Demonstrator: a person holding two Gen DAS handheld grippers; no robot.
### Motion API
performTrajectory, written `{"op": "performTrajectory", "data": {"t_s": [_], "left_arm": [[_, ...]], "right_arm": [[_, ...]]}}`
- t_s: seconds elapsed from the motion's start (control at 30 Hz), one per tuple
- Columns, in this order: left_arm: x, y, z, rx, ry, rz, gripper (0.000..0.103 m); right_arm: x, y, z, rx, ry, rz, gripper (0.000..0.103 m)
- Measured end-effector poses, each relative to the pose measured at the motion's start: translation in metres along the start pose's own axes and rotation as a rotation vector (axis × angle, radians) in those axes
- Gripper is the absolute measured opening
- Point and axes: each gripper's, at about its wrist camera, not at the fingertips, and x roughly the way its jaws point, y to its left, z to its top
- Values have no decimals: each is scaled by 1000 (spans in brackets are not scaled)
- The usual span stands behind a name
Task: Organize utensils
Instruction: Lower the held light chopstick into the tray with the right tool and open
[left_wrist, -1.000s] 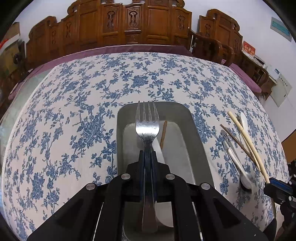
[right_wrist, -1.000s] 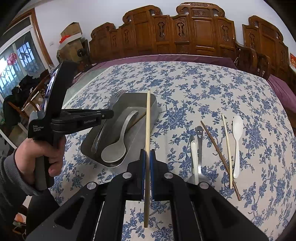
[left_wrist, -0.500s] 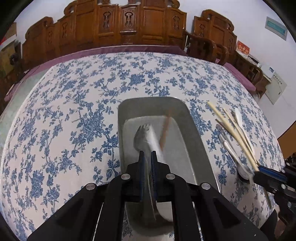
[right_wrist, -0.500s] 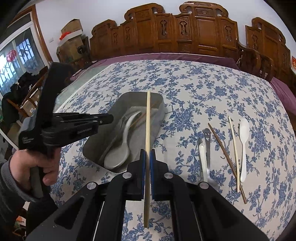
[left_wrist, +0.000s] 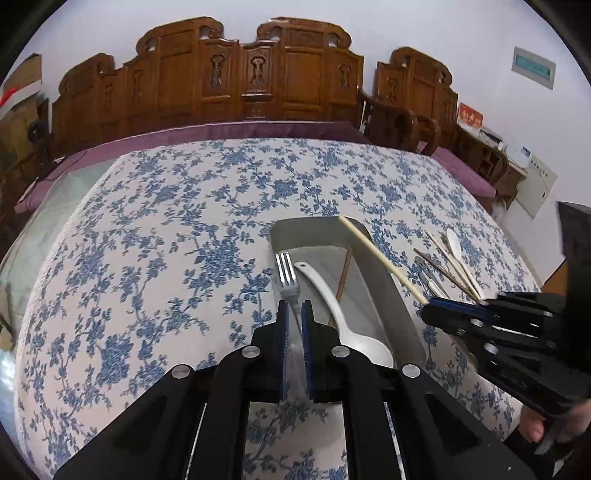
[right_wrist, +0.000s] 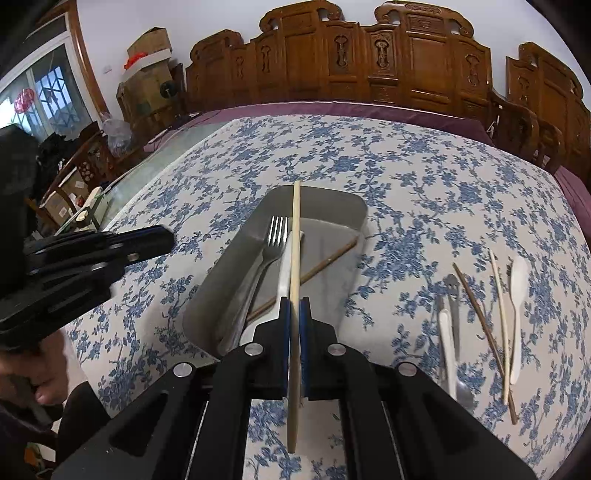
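In the left wrist view, the left gripper (left_wrist: 294, 314) is seen with its pads parted a little and the fork (left_wrist: 286, 275) lying loose between them in the metal tray (left_wrist: 384, 291), beside a white spoon (left_wrist: 332, 302) and a dark chopstick (left_wrist: 344, 273). The handle of the fork is hidden there by the gripper; in the right wrist view the whole fork (right_wrist: 271, 245) is shown resting along the tray's (right_wrist: 332, 199) left side, with the left gripper (right_wrist: 162, 238) held apart from it over the cloth. Only in the right wrist view is the right gripper (right_wrist: 294, 321) shown clenched on a pale chopstick (right_wrist: 295, 236), which is held above the tray. The loose group to the right is also plainer there: a white spoon (right_wrist: 447, 347) over a metal utensil (right_wrist: 453, 291), a dark chopstick (right_wrist: 480, 325), a pale chopstick (right_wrist: 500, 295) and a white plastic knife (right_wrist: 517, 291). The table is covered by a blue-flowered cloth (right_wrist: 424, 177). Carved wooden chairs (right_wrist: 369, 55) are lined along a white wall, and a window (right_wrist: 37, 96) is seen at the left.
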Motion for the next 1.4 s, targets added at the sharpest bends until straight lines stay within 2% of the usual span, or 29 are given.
{"op": "performTrajectory", "data": {"t_s": [0.3, 0.43, 0.7, 0.93, 1.4], "left_arm": [[-28, 19, -9, 1, -45, 17, 6], [-33, 24, -14, -3, -52, 17, 6], [-33, 28, -21, -9, -48, 5, 6], [-33, 24, -24, 20, -56, 14, 6], [-35, 24, -23, 19, -61, 15, 6]], "right_arm": [[31, 6, 12, 33, 36, -9, 6], [43, 7, 14, 58, 52, -6, 6], [61, 9, 15, 46, 86, -55, 6], [67, 8, 14, 47, 95, -68, 6], [58, 14, 18, 44, 49, -13, 8]]}}
